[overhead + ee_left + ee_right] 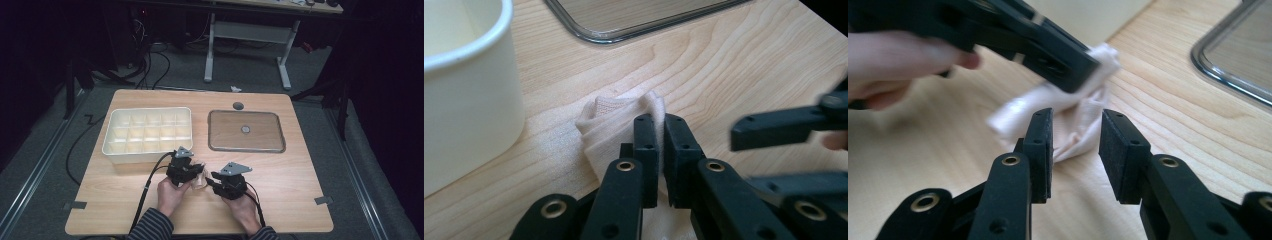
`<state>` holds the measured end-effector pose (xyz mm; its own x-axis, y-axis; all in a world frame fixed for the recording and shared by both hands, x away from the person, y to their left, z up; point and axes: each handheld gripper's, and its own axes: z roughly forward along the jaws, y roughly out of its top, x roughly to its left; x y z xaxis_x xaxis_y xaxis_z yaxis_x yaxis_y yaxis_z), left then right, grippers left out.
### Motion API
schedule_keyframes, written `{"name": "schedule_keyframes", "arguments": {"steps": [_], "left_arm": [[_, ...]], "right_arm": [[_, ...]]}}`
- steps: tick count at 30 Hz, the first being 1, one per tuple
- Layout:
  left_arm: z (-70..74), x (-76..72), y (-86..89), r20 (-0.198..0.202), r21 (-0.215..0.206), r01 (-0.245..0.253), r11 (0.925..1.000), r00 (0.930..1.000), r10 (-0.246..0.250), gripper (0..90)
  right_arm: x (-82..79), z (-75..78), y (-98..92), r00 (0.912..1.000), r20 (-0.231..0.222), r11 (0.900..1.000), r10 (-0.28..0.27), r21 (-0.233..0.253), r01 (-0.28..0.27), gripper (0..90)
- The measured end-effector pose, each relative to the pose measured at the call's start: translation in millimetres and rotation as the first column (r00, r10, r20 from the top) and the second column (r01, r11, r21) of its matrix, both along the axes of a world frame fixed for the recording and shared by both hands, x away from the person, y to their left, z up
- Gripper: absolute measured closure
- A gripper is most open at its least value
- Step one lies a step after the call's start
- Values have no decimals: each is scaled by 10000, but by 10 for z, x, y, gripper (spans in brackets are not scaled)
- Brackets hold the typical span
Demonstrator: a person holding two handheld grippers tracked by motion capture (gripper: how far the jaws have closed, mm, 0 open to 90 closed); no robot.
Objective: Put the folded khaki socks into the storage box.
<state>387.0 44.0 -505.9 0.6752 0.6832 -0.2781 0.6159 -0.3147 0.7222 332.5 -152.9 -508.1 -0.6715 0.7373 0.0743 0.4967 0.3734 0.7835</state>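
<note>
Cloth (pixel 616 127) in left gripper (pixel 660 131)

Pretty dark room overall, grey carpet floor (pixel 45 150) all around the light wooden counter (pixel 300 185). Beyond the counter there's a white-legged desk (pixel 250 30), with black cables (pixel 150 65) snaking over the floor just left of it.

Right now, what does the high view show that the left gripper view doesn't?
High view alone: the white divided box's compartments, the person's hands and striped sleeves, and the floor.
Left gripper view alone: the left gripper shut on the cream cloth, close up.
Both: the wooden table, metal tray, box and cloth.
</note>
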Motion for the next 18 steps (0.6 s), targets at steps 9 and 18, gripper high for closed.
{"name": "schedule_keyframes", "arguments": {"steps": [9, 18], "left_arm": [[-32, 1, -33, -2, 80, -44, 10000, 10000, 44, 854], [-62, 20, -37, 47, 50, 129, 9999, 9999, -130, 841]], "right_arm": [[-123, 32, 196, 9965, 341, 9969, 758, -256, -750, 636], [-112, -124, 169, 9969, -30, 9926, 787, -926, -786, 869]]}}
